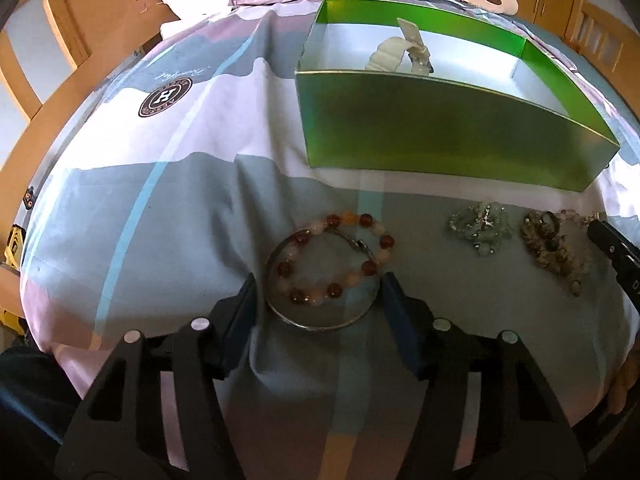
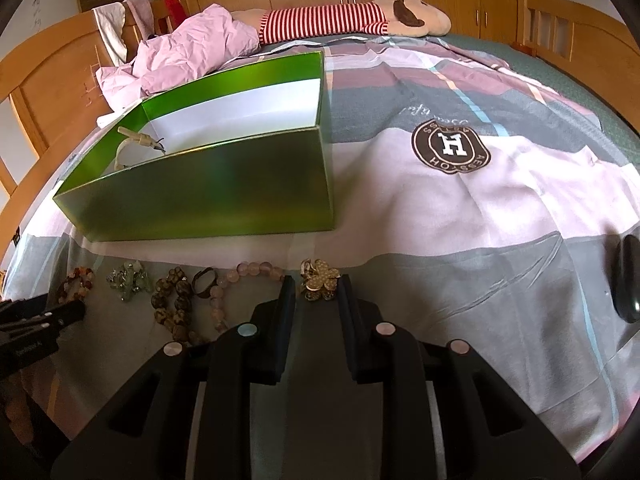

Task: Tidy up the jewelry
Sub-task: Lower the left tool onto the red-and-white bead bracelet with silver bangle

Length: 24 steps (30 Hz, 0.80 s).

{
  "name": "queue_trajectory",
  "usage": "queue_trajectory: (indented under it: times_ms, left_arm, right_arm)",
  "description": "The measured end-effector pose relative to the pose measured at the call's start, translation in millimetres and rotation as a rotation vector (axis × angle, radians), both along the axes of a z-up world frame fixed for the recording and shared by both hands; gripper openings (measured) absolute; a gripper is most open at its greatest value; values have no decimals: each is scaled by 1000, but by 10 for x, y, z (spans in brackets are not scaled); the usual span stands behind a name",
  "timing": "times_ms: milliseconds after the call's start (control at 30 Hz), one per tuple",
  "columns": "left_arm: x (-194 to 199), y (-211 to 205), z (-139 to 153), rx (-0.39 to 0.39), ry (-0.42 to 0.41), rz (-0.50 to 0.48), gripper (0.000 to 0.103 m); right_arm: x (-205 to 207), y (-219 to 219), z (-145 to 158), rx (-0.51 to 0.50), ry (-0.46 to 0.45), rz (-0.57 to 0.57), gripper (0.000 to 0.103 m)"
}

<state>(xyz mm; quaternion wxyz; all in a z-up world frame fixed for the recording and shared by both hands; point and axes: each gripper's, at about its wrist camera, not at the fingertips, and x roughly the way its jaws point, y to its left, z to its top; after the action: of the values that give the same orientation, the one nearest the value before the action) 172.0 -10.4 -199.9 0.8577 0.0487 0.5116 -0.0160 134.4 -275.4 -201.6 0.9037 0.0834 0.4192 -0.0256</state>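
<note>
My left gripper (image 1: 320, 280) points down at the bedspread, its pads against both sides of a silver bangle (image 1: 320, 325). A bracelet of red and pale beads (image 1: 384, 242) lies over the bangle. My right gripper (image 2: 318, 286) is nearly closed, pads touching a gold flower-shaped piece (image 2: 320, 280) on the bed. Between the two lie a pale green crystal piece (image 1: 480, 228), a brown beaded string (image 1: 552, 244), a dark ring (image 2: 204, 280) and a pink bead bracelet (image 2: 248, 276). Behind them stands an open green box (image 1: 440, 132) holding a white clip (image 1: 400, 54).
A crumpled pink cloth (image 2: 192, 52) and a plush toy in red stripes (image 2: 320, 20) lie at the bed's far end. A dark rounded object (image 2: 628, 280) rests on the cover at the right. Wooden bed rails (image 1: 40, 80) and cupboards surround the bed.
</note>
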Motion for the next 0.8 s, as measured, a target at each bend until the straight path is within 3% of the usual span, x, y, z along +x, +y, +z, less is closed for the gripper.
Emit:
queue_trajectory:
  times_ms: [33,133,233,300,333,433,467,533,567,667,800]
  left_arm:
    - [-8,8,7,0,-2,1,60]
    - [-39,11,82,10,-25,4,60]
    - [-102,-105,245,104,-100,-24,56]
    - [-150,-231,354,197,-161,-68,29]
    - [-152,-253,385,200,-165,-81,29]
    - [-105,-186,503,55,-140,-107,29]
    - [-64,-94,523,-36,-110,-91,30]
    - [-18,27,523,-103,-84,-68,48]
    - [-9,71,521,-104,-89,-53,55]
    - [14,216,489,-56,-83,12,56]
    - [74,447,413,-102,-41,81,54]
  right_arm:
    - [-5,5,0,-5,-1,4,18]
    - [-21,2,30,-9,-19,3,16]
    - [-29,-24,58,-4,-36,-5,16]
    - [-29,-40,63,-1,-38,-10,16]
    - [-29,-41,60,0,-36,-11,16]
    - [-29,-48,67,2,-35,-16,16]
    - [-30,-57,71,6,-36,-18,16]
    - [-32,-76,71,16,-34,-23,16]
    - [-31,-85,68,23,-31,-27,16]
    - [-27,-113,62,51,-27,-32,16]
    - [-31,-82,72,43,-24,-24,16]
